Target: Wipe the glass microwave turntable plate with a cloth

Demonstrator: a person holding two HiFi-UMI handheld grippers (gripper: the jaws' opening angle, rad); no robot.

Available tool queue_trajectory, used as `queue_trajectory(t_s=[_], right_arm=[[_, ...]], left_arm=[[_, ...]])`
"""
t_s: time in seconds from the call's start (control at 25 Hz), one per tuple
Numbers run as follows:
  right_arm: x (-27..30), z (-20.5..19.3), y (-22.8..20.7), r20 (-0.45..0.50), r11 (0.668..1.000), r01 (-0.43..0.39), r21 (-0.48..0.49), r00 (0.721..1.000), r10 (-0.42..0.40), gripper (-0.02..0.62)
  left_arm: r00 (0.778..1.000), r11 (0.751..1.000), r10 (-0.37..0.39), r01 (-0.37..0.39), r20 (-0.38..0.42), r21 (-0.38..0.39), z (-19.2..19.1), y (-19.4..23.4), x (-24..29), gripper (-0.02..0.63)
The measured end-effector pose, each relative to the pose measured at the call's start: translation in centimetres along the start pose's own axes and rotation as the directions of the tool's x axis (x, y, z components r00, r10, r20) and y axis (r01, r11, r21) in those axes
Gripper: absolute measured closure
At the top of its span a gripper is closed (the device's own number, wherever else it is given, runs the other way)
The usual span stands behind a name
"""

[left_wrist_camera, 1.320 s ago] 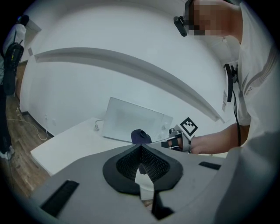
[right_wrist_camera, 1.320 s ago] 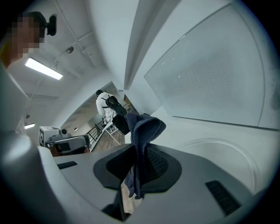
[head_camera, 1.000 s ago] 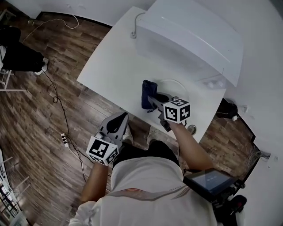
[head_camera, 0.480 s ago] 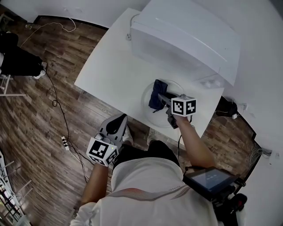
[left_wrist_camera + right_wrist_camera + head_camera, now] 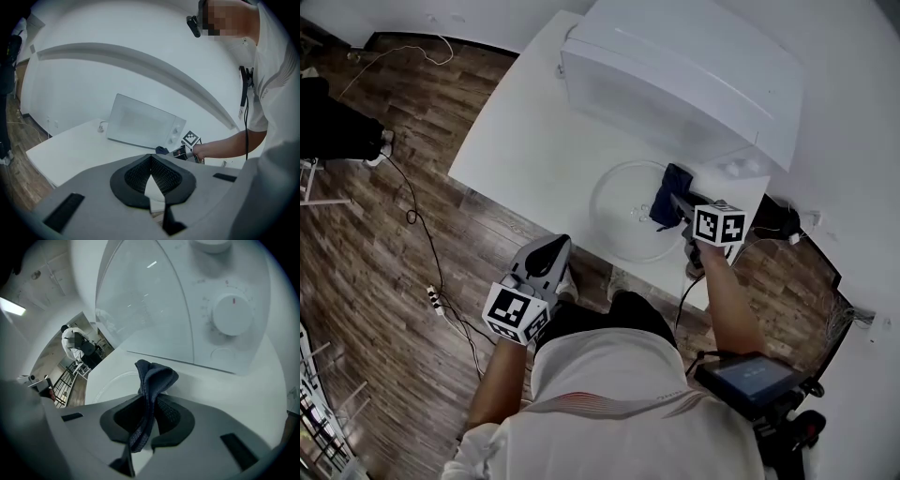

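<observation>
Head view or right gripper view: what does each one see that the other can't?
Only the head view shows the left gripper, the wood floor and the plate as a whole circle. Only the right gripper view shows the right gripper shut on the cloth, the front of the dial, and a far-off person. Both show the cloth, part of the plate and the microwave.

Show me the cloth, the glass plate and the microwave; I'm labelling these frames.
cloth (image 5: pixel 665 192), head view, middle of the dark blue bundle.
glass plate (image 5: pixel 619 216), head view, bare left half.
microwave (image 5: pixel 675 70), head view, white top panel.
</observation>
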State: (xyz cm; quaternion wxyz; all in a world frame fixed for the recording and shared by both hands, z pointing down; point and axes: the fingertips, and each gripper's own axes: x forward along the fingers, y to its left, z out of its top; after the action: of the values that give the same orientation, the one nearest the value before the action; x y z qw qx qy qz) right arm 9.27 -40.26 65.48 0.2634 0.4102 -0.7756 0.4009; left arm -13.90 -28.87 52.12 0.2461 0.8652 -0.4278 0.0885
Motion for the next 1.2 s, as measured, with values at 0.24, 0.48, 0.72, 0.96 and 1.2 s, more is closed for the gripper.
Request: queue_trajectory(t_s=[0.24, 0.48, 0.72, 0.96, 1.2], right_arm=[[-2.9, -0.5, -3.8, 0.013, 0.997, 0.079, -0.009, 0.997, -0.079, 0.534], [-5.1, 1.1, -2.2, 0.160, 1.000, -0.011, -0.001, 0.987, 0.011, 0.534], [-10.8, 5.7, 8.4, 0.439, 0.954, -0.248, -0.169, 0.848, 0.298, 0.534], [-10.6, 5.5, 18.1, 0.409, 0.872, -0.409, -0.269, 0.771, 0.488, 0.534], [-3.3, 0.4, 21.5, 0.203, 0.853, -0.463, -0.239, 0.836, 0.510, 0.534]], left_arm=[[1.000, 1.000, -0.004, 0.004, -0.011, 0.003, -0.1, -0.2, 0.1, 0.595], [1.000, 1.000, -0.005, 0.005, -0.018, 0.001, -0.2, -0.2, 0.3, 0.595], [1.000, 1.000, -0.012, 0.012, -0.004, -0.012, -0.2, 0.0, -0.4, 0.595], [1.000, 1.000, -0.021, 0.021, 0.011, -0.013, -0.2, 0.1, -0.6, 0.595], [1.000, 1.000, -0.007, 0.007, 0.005, -0.017, -0.7, 0.6, -1.5, 0.595]])
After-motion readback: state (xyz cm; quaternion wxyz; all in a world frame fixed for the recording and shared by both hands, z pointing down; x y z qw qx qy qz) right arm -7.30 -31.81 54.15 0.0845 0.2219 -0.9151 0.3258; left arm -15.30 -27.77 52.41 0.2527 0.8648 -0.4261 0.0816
